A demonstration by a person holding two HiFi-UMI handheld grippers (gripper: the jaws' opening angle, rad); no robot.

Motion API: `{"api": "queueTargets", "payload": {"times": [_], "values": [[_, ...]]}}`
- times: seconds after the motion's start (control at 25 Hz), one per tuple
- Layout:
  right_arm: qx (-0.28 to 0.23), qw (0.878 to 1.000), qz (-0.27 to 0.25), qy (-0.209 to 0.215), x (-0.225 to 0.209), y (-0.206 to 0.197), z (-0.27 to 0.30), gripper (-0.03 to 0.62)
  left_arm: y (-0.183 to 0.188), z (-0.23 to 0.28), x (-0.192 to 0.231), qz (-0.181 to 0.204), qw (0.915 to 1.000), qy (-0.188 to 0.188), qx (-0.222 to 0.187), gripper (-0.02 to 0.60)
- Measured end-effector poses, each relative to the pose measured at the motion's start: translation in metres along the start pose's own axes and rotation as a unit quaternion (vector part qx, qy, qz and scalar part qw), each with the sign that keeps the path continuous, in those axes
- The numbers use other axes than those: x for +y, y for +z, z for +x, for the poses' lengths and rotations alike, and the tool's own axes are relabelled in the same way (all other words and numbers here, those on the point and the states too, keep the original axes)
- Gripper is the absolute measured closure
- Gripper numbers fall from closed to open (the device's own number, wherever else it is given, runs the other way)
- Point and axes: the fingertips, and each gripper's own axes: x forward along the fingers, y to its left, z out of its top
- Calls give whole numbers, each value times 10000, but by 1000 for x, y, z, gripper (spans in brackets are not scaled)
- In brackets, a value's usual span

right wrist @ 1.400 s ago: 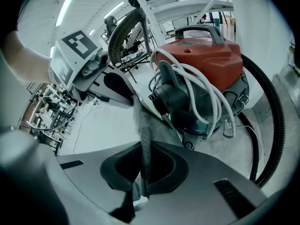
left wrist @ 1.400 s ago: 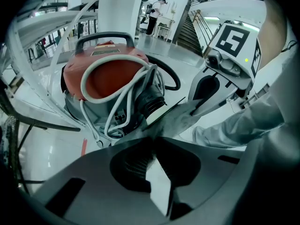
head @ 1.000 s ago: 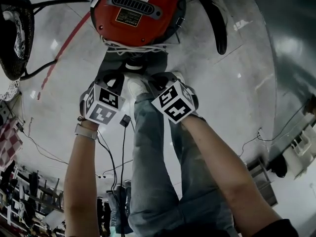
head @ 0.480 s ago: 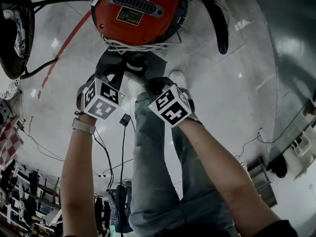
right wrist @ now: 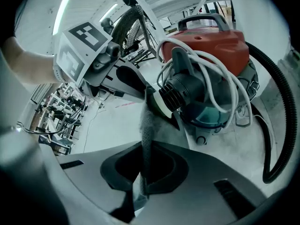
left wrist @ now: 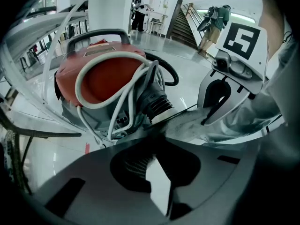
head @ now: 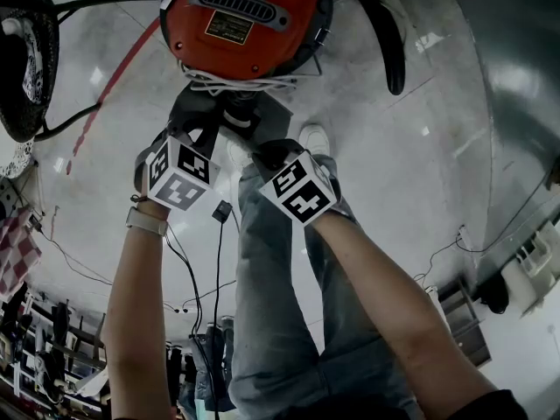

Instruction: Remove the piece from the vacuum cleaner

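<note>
A red vacuum cleaner (head: 241,20) stands on the floor, with a white cord (head: 236,83) coiled round it. From its black ribbed collar (left wrist: 157,102) hangs a grey cloth piece (head: 229,112), spread between both grippers. My left gripper (head: 194,136) is shut on the cloth's left edge, which shows between its jaws in the left gripper view (left wrist: 136,165). My right gripper (head: 265,153) is shut on the right edge. In the right gripper view the cloth (right wrist: 147,135) runs from the collar (right wrist: 176,95) straight into the jaws. Each gripper shows in the other's view: left gripper (right wrist: 93,55), right gripper (left wrist: 229,78).
A black hose (head: 381,33) curves off the vacuum to the right. The person's jeans legs (head: 280,304) and a pale shoe (head: 313,138) stand just behind the grippers. A black round object (head: 26,59) sits at far left, and cables (head: 214,261) trail on the floor.
Both grippers have moved a little forward toward the vacuum, still holding the grey cloth. The vacuum has not moved.
</note>
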Motion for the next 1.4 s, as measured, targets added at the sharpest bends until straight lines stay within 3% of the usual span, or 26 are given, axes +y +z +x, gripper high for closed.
{"api": "queueTargets", "payload": {"times": [1.4], "values": [[77,10000,-33,-54,-5,-7,1,556,-12,-5,-15,-494,9988,27,-69,541]]}}
